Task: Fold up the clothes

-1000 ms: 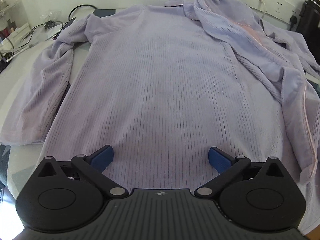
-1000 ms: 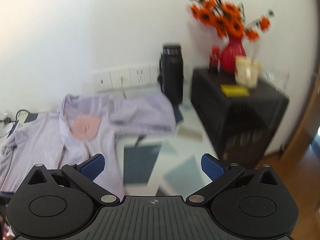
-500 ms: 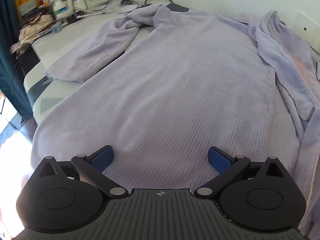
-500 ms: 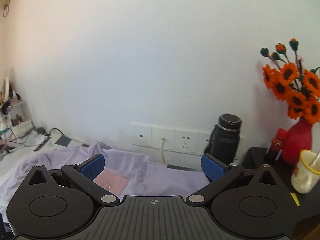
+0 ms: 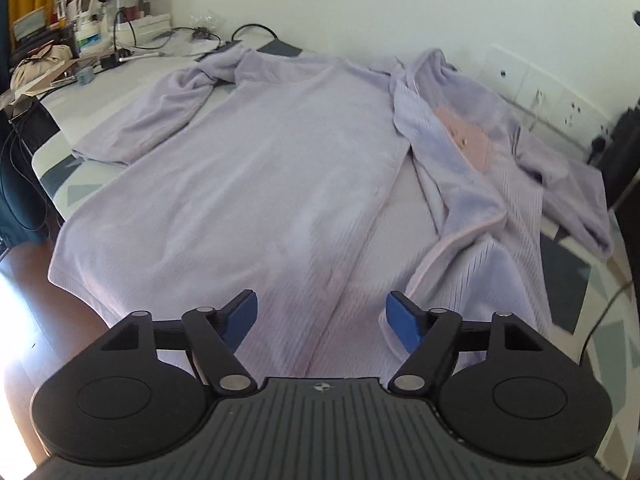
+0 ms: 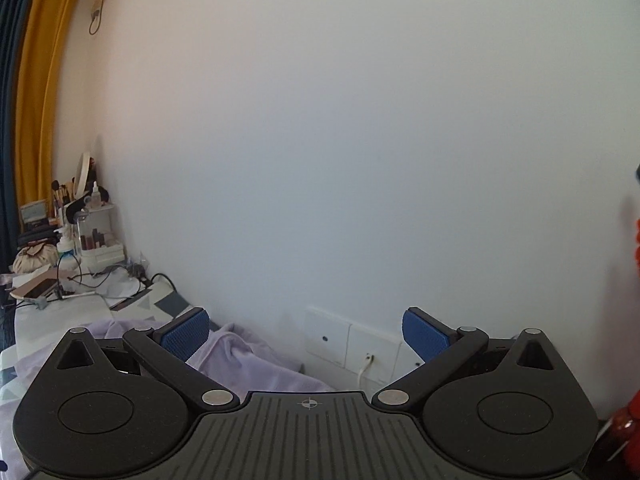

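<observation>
— when the things are counted, what is found?
— one lilac garment is seen, a ribbed fleece robe or jacket with a pink patch; two sleeves are made out, one at the left and one bunched at the right. two tools are in use, one per view.

— on what is it laid, and what is seen of the room?
— it is spread flat on a worktop covered with a cloth of grey and white triangles, its hem at the near edge; the right front panel is folded back over itself. a plain white wall is faced, with wall sockets low on it. cosmetics and cables are piled at the far left end, and a mustard curtain is hung beside them. brown floor is seen at the left.

— how are the tools held?
— the left tool is kept partly apart above the hem, its jaws having just been drawn closer, with nothing gripped. the right tool is spread wide, raised towards the wall, and nothing is held.
</observation>
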### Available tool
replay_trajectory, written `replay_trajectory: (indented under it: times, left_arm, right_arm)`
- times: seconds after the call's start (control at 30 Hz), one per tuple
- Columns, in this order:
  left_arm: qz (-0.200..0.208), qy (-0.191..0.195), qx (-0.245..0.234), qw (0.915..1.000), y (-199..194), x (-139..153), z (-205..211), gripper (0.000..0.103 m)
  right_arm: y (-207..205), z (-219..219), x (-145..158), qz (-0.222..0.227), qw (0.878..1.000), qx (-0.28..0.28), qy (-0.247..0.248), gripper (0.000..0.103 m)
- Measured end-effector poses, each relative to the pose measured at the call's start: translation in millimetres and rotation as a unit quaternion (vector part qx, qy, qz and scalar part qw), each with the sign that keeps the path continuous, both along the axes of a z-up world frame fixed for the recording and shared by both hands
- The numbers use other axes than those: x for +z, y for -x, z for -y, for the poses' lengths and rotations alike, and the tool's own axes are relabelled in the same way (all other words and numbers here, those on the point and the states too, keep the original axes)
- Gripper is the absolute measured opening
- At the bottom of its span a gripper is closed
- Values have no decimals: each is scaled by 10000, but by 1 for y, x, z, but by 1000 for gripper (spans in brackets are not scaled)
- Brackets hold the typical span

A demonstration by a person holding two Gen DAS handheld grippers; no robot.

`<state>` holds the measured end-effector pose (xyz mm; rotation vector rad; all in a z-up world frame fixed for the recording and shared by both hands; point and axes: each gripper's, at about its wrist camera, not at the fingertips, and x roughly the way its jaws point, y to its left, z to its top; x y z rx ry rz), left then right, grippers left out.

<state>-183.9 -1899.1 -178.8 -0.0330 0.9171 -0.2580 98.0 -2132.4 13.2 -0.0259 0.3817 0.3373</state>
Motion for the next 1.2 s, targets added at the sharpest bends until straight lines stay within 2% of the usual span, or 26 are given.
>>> replay_trajectory:
  times: [0.07,0.17,0.37,0.4,0.43,0.5,0.57,0.6,0.67,0.73,0.87,1.2]
  left_arm:
    - [-151,206,-52,9997,2,-15,4,72]
    - [-165,630,-99,9978,4,-25,9,72]
    - [-86,750,-454,9961,2,-31,32,72]
    - [-103,783,-489,9957,1,-32,34,67]
    - [-158,840,-494,9951,-1,-33,33,57]
    - [-268,954,-505,9938,-4,-34,32,45]
    - [-331,1007,-502,9931,-5,-34,31,39]
    - [-312,961,-516,9935,-4,-33,31,32]
    - [-289,899,-529,9941,-2,-31,30,25]
    - [-331,1019,-448,9932,-2,-29,24,18]
    - [-491,1397,-92,9889,-5,-31,10,16]
    - [-137,1507,557,9869,6,-6,-3,13]
  right_arm:
    - [-19,-5,-27,-253,9996,83,-36,102]
    - [-42,-20,-69,-703,9974,88,122,102]
    - [-69,-60,-151,-1472,9857,108,812,102]
    - [-71,-65,-164,-1576,9834,161,880,102]
    - [-72,-72,-177,-1676,9811,217,940,102]
    - [-76,-84,-200,-1831,9780,326,945,102]
    - [-82,-92,-222,-2054,9739,318,915,101]
    - [-85,-94,-232,-2164,9716,271,919,101]
    - [-90,-94,-244,-2316,9676,93,1004,101]
    - [-91,-96,-254,-2325,9662,43,1114,102]
    - [-86,-99,-263,-2179,9683,58,1221,102]
    - [-81,-90,-268,-1807,9782,125,1019,102]
